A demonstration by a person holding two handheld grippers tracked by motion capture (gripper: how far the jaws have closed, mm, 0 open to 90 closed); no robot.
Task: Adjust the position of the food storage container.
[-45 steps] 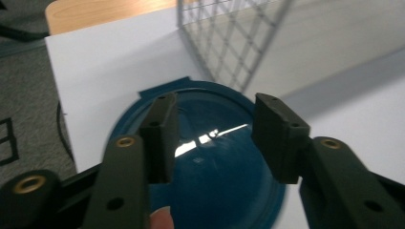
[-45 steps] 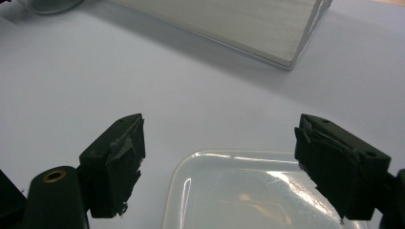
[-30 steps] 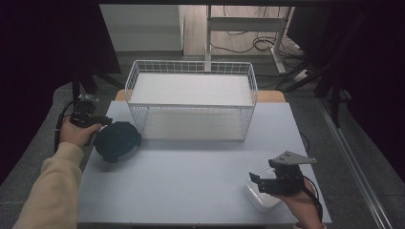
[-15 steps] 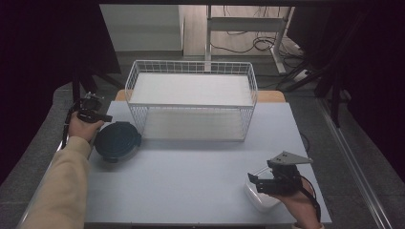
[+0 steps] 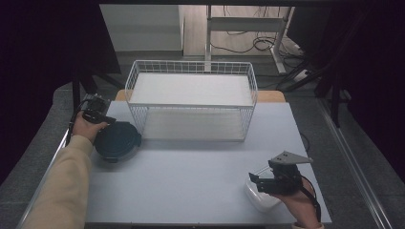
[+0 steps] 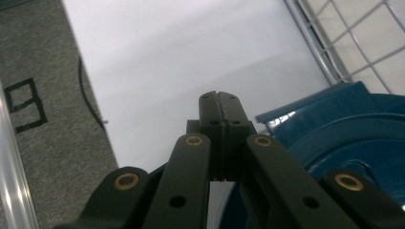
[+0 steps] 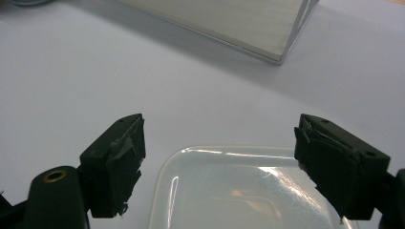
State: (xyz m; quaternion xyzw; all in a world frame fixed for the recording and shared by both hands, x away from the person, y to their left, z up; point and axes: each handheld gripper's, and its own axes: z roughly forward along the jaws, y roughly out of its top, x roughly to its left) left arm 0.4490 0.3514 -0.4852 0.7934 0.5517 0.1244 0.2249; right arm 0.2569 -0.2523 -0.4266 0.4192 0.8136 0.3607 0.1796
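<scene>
blue round box (image 5: 117, 140): just right of the left gripper (image 6: 218, 98), its 2 jaws shut on nothing | clear box (image 7: 243, 191): under the right gripper (image 7: 217, 143), jaws wide open, apart from it | wire basket (image 5: 191, 106): beyond both, nothing inside

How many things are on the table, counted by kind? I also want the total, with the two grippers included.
Wire basket: 1
Dark blue round container: 1
Clear plastic container: 1
Grippers: 2, the left gripper with jaws shut on nothing, the right gripper open above the clear container
Total: 5
</scene>
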